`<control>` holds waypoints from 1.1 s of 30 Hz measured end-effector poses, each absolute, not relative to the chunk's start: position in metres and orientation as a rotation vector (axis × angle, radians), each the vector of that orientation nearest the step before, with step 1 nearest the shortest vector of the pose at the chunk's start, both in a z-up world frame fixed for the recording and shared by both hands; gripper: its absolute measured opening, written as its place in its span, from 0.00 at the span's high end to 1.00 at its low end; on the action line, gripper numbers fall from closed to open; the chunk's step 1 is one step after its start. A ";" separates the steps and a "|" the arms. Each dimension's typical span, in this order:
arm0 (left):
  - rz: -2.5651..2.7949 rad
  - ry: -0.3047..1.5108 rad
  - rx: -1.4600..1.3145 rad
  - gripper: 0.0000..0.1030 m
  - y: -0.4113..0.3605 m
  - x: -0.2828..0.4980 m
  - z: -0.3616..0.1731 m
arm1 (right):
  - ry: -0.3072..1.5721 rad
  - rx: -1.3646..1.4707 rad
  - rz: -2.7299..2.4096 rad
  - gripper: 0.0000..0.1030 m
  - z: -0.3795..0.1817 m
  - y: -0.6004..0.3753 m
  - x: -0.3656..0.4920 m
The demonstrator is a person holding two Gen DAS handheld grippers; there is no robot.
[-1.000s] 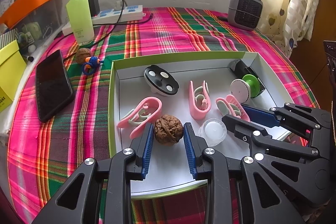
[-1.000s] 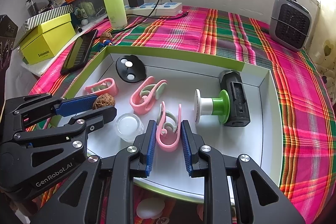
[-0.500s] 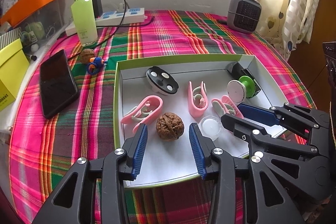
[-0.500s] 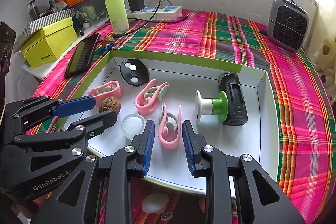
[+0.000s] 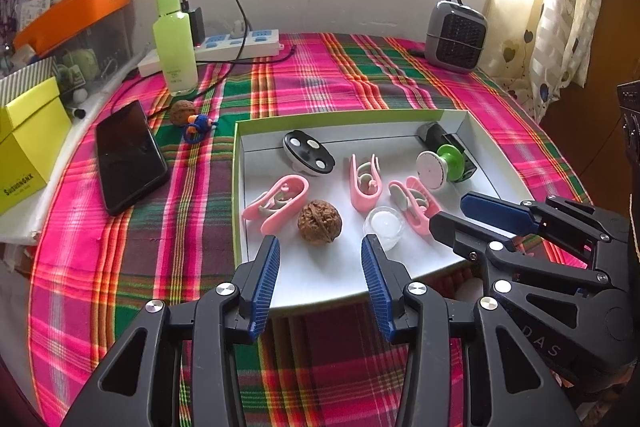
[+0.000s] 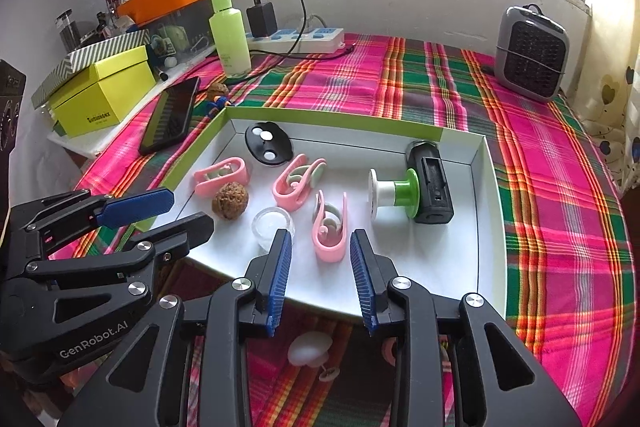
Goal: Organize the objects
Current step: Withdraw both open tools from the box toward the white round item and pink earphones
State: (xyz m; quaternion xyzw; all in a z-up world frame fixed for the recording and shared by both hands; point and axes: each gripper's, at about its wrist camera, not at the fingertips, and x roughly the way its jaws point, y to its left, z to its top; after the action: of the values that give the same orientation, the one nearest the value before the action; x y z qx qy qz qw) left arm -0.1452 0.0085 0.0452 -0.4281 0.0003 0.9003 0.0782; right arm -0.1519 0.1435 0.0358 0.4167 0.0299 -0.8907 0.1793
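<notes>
A shallow white cardboard tray with a lime-green outer rim [image 5: 238, 187] sits on a pink, green and red plaid tablecloth [image 5: 320, 79], and the sorted things lie on its smooth white floor. Nearest the left gripper [image 5: 320, 255] is a brown, deeply wrinkled walnut [image 5: 320, 223], round and matt, resting just ahead of the gap between the ribbed blue pads; the jaws stand wide apart with nothing in them. Touching the walnut's left side lies a glossy pink plastic clip with a grey inner spring [image 5: 278, 203]. A second pink clip [image 5: 365, 181] stands on edge near the tray's middle, and a third [image 5: 412, 205] lies tilted beside a small clear round plastic cap [image 5: 384, 227]. Toward the back wall sits a black oval disc with three white dots [image 5: 308, 157], and in the far right corner a white-and-green plastic spool [image 5: 440, 167] leans against a black rectangular block [image 6: 432, 183]. The right gripper [image 6: 320, 251] hovers over the tray's near edge, its blue ribbed pads parted and empty, with one pink clip just ahead between them. Outside the tray, on the cloth, lie a black glossy smartphone [image 5: 128, 155], a second walnut [image 5: 182, 111] and a tall pale-green plastic bottle [image 5: 174, 39].
</notes>
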 end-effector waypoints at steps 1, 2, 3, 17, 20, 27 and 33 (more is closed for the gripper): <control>2.701 0.002 -1.274 0.60 0.008 -0.142 0.047 | 0.087 1.171 -2.524 0.69 0.037 0.143 -0.149; 2.704 -0.003 -1.271 0.60 0.008 -0.140 0.048 | 0.091 1.165 -2.527 0.69 0.039 0.143 -0.146; 2.703 -0.011 -1.268 0.60 0.007 -0.137 0.049 | 0.094 1.156 -2.530 0.68 0.041 0.143 -0.143; 2.739 -0.001 -1.232 0.60 0.006 -0.105 0.053 | 0.073 1.114 -2.562 0.65 0.050 0.151 -0.103; 2.724 -0.013 -1.234 0.60 0.007 -0.100 0.051 | 0.073 1.111 -2.571 0.64 0.051 0.153 -0.096; 2.688 -0.022 -1.230 0.60 0.013 -0.089 0.046 | 0.065 1.097 -2.588 0.64 0.049 0.162 -0.079; 2.656 -0.035 -1.232 0.60 0.017 -0.083 0.041 | 0.051 1.122 -2.615 0.64 0.043 0.178 -0.068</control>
State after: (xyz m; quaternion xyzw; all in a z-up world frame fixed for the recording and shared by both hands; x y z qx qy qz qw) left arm -0.0833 0.0166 0.0408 -0.4183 -0.0118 0.9019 0.1066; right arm -0.0684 0.1775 0.0428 0.3901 0.0177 -0.9087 0.1474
